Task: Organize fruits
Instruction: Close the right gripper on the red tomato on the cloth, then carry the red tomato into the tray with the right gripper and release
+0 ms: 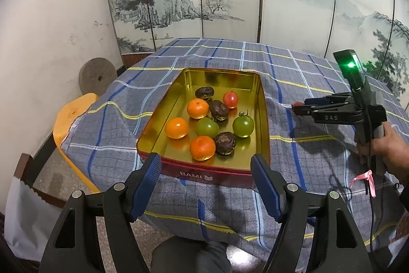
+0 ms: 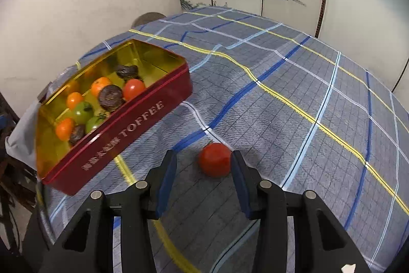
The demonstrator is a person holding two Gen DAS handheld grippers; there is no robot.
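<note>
Hovering at the near edge of the plaid tablecloth [image 1: 306,152], the left gripper [image 1: 207,165] gapes empty before the red-and-gold tin [image 1: 204,170] of fruits, while the right gripper [image 2: 204,160] brackets the round red tomato [image 2: 214,159] unclamped, beside the tin.

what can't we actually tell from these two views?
- Grip on the red tomato: in the right wrist view one finger of the right tongs covers its side; contact unclear. In the left wrist view those tongs hide nearly all of it.
- Tin floor: the near wall hides part of it in the right wrist view.
- Left tongs: empty; only in the left wrist view.
</note>
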